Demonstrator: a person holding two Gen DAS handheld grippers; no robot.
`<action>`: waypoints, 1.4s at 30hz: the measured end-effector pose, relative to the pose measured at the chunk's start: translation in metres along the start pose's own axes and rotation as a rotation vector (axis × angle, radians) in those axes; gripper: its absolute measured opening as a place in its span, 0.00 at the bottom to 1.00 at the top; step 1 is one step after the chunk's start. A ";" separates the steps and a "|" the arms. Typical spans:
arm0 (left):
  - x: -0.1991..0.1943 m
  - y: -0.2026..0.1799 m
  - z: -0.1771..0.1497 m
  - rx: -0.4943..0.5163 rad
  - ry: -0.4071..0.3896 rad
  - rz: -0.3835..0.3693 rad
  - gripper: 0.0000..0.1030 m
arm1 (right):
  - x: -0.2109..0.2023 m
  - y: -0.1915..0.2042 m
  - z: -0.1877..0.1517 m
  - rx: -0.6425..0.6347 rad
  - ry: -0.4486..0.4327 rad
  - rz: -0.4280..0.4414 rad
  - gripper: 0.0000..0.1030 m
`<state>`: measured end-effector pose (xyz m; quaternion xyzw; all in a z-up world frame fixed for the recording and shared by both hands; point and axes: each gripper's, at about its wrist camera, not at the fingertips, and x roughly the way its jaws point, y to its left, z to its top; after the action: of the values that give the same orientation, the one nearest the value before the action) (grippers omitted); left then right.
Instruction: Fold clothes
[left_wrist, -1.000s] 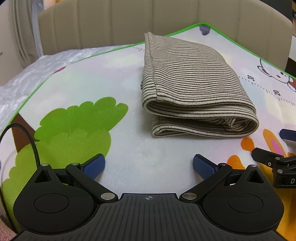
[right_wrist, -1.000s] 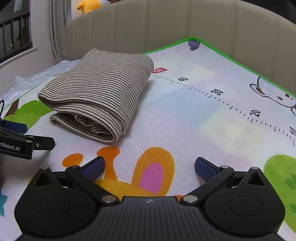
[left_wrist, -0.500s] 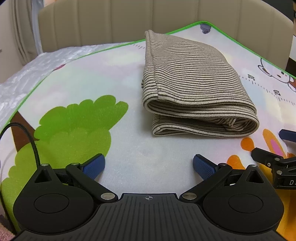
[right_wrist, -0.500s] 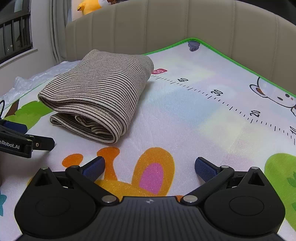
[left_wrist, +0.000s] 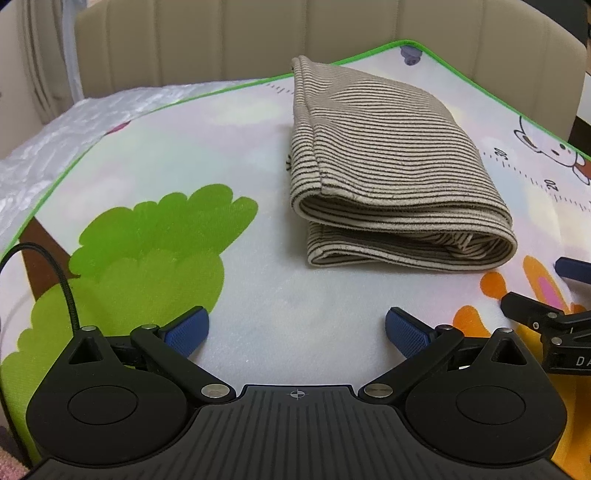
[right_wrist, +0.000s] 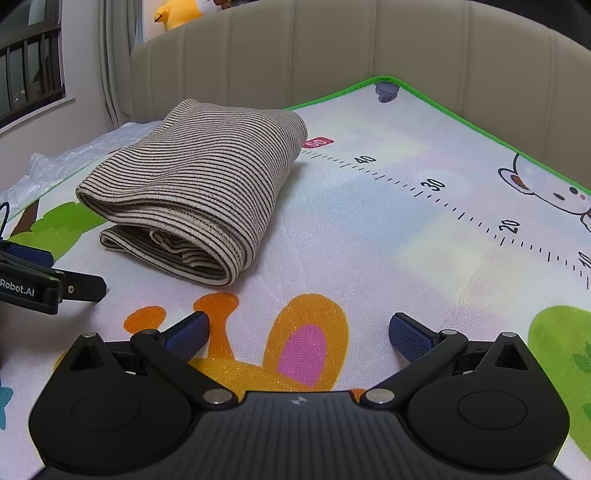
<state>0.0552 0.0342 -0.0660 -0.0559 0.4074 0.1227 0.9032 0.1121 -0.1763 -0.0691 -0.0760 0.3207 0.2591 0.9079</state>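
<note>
Folded beige garment with thin dark stripes (left_wrist: 391, 162) lies on a cartoon-printed play mat with a green border (left_wrist: 258, 295), upper centre-right in the left wrist view, upper left in the right wrist view (right_wrist: 195, 184). Layers stacked, open edges toward the cameras.

Left gripper (left_wrist: 297, 328): blue-padded jaws spread wide, nothing between them, low centre of frame over bare mat, short of the garment. Thin black cable (left_wrist: 55, 273) arcs at lower left.

Right gripper (right_wrist: 299, 330): jaws likewise wide apart and empty, over an orange and pink print. Its tip shows at the right edge of the left view (left_wrist: 546, 321).

Surroundings: padded beige headboard (right_wrist: 369, 48) behind the mat, crinkled white plastic sheet (left_wrist: 55, 147) at upper left, yellow plush toy (right_wrist: 177, 13) at the top edge, printed ruler scale (right_wrist: 436, 188) running right.
</note>
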 end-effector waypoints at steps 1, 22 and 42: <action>0.000 0.000 0.000 -0.002 0.001 -0.001 1.00 | 0.000 0.000 0.000 0.001 0.000 0.001 1.00; -0.030 0.030 0.046 -0.142 -0.009 -0.095 1.00 | 0.001 0.002 0.000 -0.003 0.004 -0.003 1.00; 0.017 0.062 0.059 -0.186 0.195 -0.113 1.00 | 0.001 0.002 0.001 -0.002 0.006 -0.003 1.00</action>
<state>0.0917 0.1090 -0.0399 -0.1738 0.4764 0.1027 0.8557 0.1126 -0.1740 -0.0689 -0.0781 0.3228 0.2577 0.9073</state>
